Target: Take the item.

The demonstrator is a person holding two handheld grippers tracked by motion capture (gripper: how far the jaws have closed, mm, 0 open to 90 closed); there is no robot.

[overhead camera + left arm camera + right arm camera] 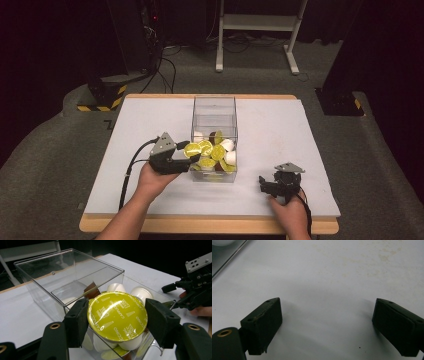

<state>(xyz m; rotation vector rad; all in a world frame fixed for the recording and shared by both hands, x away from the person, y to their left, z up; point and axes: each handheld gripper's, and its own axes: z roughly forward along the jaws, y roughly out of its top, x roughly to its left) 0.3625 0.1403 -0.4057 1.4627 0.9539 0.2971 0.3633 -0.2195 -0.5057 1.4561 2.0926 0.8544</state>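
Left gripper has a yellow-lidded capsule pinched between its jaws, right over the near end of the clear box.

The pads sit snug on both sides of the capsule's rim, foil lid facing up, with more yellow and white capsules piled in the box just below and beyond it. The right gripper rests low over the white table, well off to the side of the box, jaws spread wide with nothing between them.
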